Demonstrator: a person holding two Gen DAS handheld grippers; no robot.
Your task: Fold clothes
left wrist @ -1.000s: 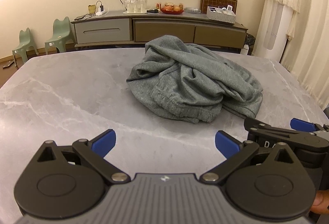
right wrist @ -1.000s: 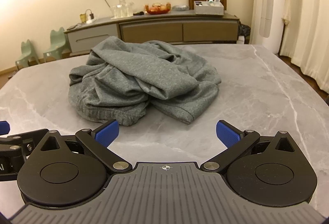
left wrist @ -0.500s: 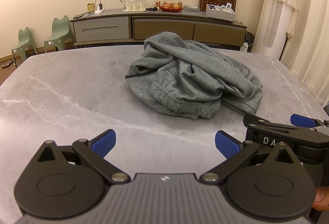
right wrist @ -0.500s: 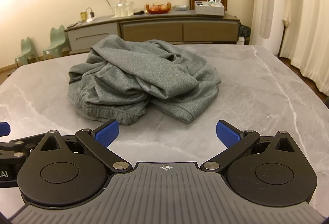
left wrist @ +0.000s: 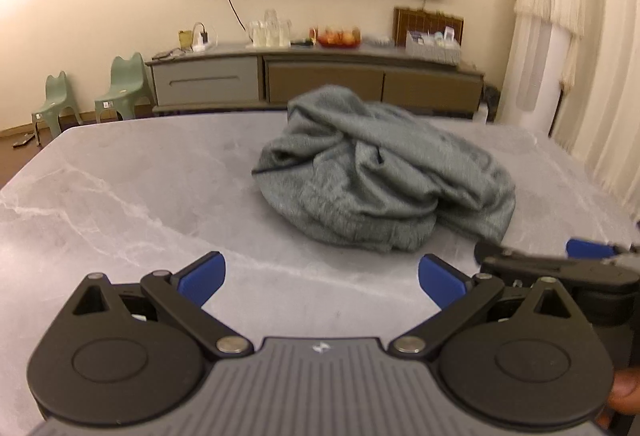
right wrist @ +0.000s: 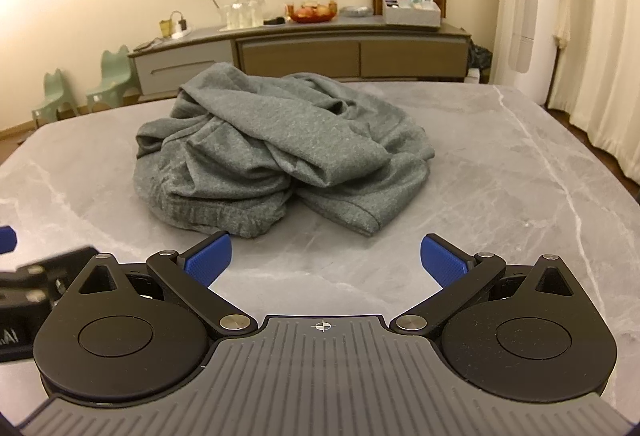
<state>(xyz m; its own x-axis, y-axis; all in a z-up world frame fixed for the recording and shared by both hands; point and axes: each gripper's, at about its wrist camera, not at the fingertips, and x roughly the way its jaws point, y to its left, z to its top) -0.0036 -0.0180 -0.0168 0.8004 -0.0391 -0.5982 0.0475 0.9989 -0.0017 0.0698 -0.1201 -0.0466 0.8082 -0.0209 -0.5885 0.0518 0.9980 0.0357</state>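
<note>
A crumpled grey garment (left wrist: pixel 384 175) (right wrist: pixel 280 151) lies in a heap in the middle of the grey marble table (left wrist: pixel 120 203) (right wrist: pixel 520 175). My left gripper (left wrist: pixel 322 278) is open, low over the table, a short way in front of the heap's near left side, with nothing between its blue pads. My right gripper (right wrist: pixel 326 260) is open too, just short of the heap's near edge, and holds nothing. Each gripper shows at the edge of the other's view: the right one (left wrist: pixel 560 268) and the left one (right wrist: pixel 36 272).
Behind the table a long sideboard (left wrist: pixel 320 75) carries glasses, a fruit bowl and a box. Two green child chairs (left wrist: pixel 92 95) stand at the left wall. White curtains (right wrist: pixel 580 15) hang on the right. A fingertip (left wrist: pixel 624 392) shows at the lower right.
Both grippers have moved forward toward the garment and tilted up slightly; the heap sits nearer in the right view. Both stay open. The garment has not moved.
</note>
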